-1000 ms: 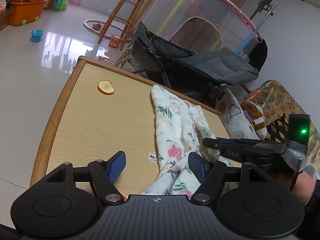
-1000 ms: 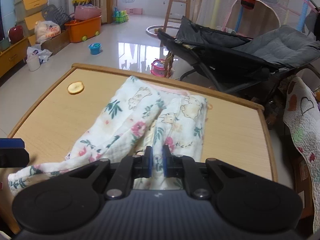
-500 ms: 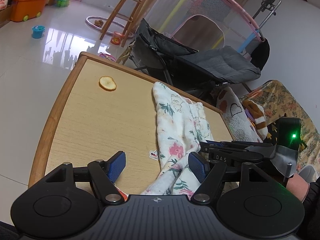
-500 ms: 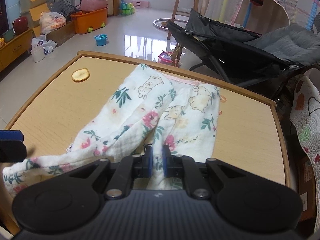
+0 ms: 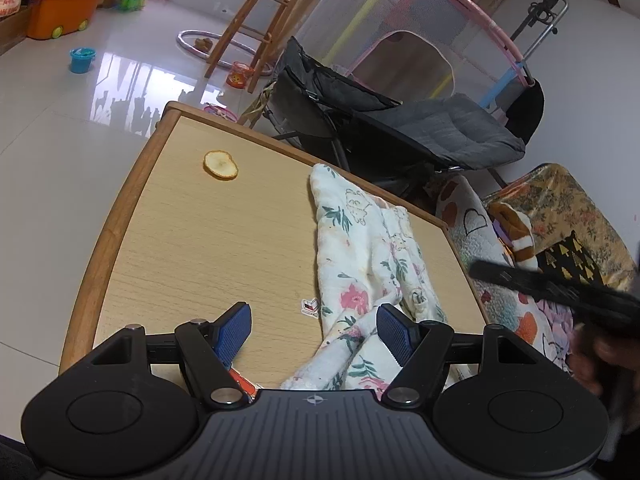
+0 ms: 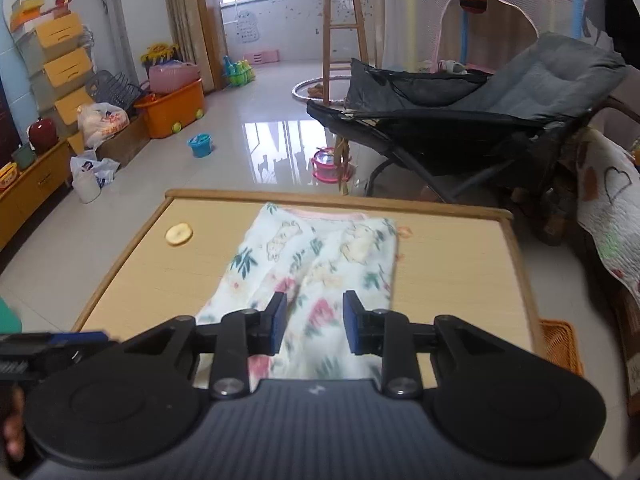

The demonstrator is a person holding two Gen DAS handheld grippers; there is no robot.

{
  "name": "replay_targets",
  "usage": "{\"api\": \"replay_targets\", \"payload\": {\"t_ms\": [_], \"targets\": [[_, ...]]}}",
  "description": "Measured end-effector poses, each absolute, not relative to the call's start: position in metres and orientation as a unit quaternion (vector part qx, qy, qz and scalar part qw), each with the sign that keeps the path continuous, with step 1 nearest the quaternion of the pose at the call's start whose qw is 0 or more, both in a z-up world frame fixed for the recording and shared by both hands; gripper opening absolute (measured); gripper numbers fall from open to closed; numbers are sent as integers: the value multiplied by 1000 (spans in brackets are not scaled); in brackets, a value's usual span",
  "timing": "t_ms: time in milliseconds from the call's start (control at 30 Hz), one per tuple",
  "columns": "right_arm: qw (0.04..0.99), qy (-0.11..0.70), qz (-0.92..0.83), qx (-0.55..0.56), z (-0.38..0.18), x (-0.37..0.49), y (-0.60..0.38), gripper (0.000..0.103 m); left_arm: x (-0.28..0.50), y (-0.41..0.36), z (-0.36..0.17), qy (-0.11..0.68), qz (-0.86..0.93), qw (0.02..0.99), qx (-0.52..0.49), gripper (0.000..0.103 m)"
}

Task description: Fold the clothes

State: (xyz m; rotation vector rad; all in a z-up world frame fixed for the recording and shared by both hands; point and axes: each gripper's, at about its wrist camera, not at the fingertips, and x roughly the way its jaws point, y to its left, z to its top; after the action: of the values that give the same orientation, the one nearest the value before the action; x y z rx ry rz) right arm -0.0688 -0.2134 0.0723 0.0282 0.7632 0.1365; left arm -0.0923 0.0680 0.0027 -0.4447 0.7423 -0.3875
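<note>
White floral baby trousers point(image 5: 372, 264) point(image 6: 316, 272) lie flat on the wooden table point(image 5: 180, 248) point(image 6: 452, 264), waistband at the far edge, legs toward me. My left gripper point(image 5: 314, 330) stands open low over the near end of the legs, its blue pads point(image 5: 396, 330) apart and nothing pressed between them. My right gripper point(image 6: 314, 326) hovers above the trouser legs; its jaws are opening and the cloth lies below, not pinched. In the left wrist view the right gripper's blurred black body point(image 5: 560, 288) shows off the table's right side.
A round yellow slice point(image 5: 220, 165) point(image 6: 179, 234) lies near the table's far left corner, a small sticker point(image 5: 310, 306) beside the trousers. Beyond the table stand a grey reclining chair point(image 6: 480, 120), a wooden stool point(image 6: 344, 36) and a patterned quilt point(image 5: 472, 220) on the right.
The right gripper let go of the trouser leg, its jaws parted, and it rose and pulled back off the table's right side. The left gripper stayed put, still open.
</note>
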Motion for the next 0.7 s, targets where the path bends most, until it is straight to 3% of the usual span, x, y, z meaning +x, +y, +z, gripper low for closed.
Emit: {"api": "replay_targets", "payload": {"t_ms": [300, 700], "targets": [[908, 411, 59, -63, 48, -142, -192, 25, -100, 63, 3, 360, -186, 891, -205, 71], [892, 442, 57, -76, 17, -139, -172, 24, -112, 64, 4, 366, -187, 893, -183, 71]]}}
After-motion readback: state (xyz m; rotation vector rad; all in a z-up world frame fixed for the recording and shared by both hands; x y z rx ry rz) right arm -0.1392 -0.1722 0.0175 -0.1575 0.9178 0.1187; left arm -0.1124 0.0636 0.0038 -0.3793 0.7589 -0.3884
